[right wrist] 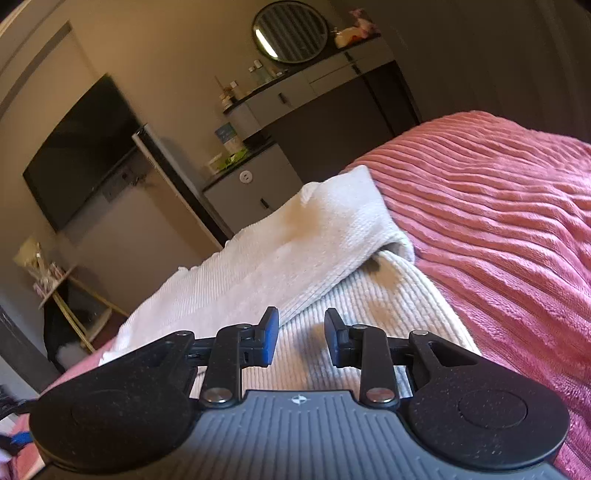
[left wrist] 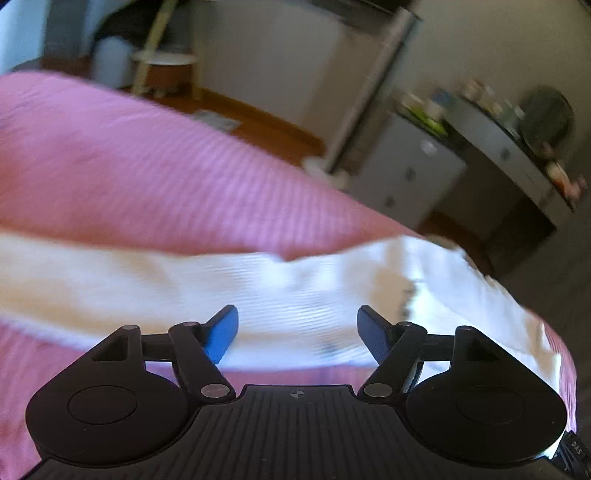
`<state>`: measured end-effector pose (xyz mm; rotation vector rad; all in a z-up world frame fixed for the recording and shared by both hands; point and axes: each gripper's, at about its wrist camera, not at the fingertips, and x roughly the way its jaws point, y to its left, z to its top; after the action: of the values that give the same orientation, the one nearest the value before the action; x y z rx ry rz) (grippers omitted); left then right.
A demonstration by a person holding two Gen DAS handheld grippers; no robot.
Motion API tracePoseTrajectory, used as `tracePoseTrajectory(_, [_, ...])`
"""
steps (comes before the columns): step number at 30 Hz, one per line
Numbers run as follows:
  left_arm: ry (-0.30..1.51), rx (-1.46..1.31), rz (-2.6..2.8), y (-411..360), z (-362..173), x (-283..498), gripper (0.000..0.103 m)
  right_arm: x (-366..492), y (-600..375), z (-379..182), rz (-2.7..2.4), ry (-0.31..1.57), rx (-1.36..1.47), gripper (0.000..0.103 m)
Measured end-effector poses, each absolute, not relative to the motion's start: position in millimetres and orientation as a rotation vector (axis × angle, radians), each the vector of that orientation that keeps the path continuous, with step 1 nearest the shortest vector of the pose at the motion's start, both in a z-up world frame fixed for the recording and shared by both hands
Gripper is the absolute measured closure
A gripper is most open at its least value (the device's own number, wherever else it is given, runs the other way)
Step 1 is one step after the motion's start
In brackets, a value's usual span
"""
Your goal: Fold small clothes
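Note:
A white ribbed garment (right wrist: 295, 266) lies on a pink ribbed bedspread (right wrist: 498, 221), with one part folded over the rest. My right gripper (right wrist: 301, 341) is open just above its near edge, holding nothing. In the blurred left wrist view the same white garment (left wrist: 258, 291) stretches across the pink bedspread (left wrist: 129, 166). My left gripper (left wrist: 297, 334) is wide open just above the cloth, empty.
Beyond the bed are a wall TV (right wrist: 81, 147), a white cabinet (right wrist: 255, 188), a dark counter with a round mirror (right wrist: 290, 31) and a small side table (right wrist: 55, 280). The bed's far edge drops off behind the garment.

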<state>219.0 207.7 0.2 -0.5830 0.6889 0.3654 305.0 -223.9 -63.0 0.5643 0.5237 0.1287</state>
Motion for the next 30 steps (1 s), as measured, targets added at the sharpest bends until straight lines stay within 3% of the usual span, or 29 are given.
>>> tracePoseTrajectory(5, [0.681,-0.783,0.633,277.0,-28.1,147.3,0.031,302.5,-215.9,-59.7,0.141,0.537,0.538,0.073])
tracePoseTrajectory(8, [0.633,-0.873,0.704,310.8,-43.3,125.1,0.048,299.9,-207.9,-56.9,0.148,0.541,0.500,0.071])
tracePoseTrajectory(14, [0.442,-1.089,0.713,350.1,-64.2,116.2,0.054,298.0,-198.3,-54.8,0.150,0.547,0.448,0.071])
tracePoseTrajectory(15, [0.438,-1.097,0.724,354.4,-67.8,118.4,0.067,297.7,-197.6,-54.9,0.150,0.546,0.443,0.071])
tracePoseTrajectory(16, [0.449,-1.095,0.749,357.6,-69.2,121.0,0.089,298.0,-197.1,-55.2,0.150,0.546,0.441,0.071])
tracePoseTrajectory(17, [0.463,-1.083,0.772,359.9,-68.5,124.4,0.094,298.2,-196.9,-55.8,0.150,0.546,0.441,0.071])
tracePoseTrajectory(23, [0.461,-0.760,0.709,324.3,-18.1,146.9,0.095,300.4,-199.7,-57.6,0.148,0.544,0.460,0.071])
tracePoseTrajectory(30, [0.355,-0.450,0.375,219.1,69.7,209.7,0.095,298.6,-207.1,-56.9,0.147,0.541,0.493,0.071])
